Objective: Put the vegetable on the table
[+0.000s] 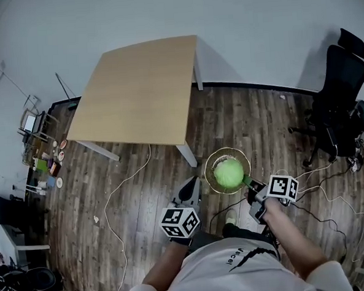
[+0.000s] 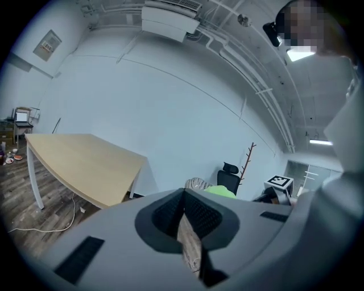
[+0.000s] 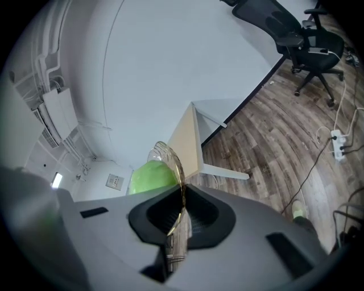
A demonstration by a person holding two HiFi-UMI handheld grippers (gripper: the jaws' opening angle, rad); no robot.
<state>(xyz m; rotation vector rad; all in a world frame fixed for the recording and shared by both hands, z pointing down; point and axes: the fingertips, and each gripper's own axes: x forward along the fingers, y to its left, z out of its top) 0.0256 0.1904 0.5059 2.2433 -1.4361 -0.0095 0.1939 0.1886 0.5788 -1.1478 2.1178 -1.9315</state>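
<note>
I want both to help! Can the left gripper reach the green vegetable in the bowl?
Probably yes. The left gripper is shut beside the bowl, nothing lies between them, and the vegetable sits uncovered inside.

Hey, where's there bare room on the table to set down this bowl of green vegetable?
The whole wooden tabletop is bare, from its wall-side edge to the near corner above the white leg. The bowl, held by its rim in the right hand-held gripper, should fit anywhere there. Crowded: floor clutter left of the table, cables by the chair.
</note>
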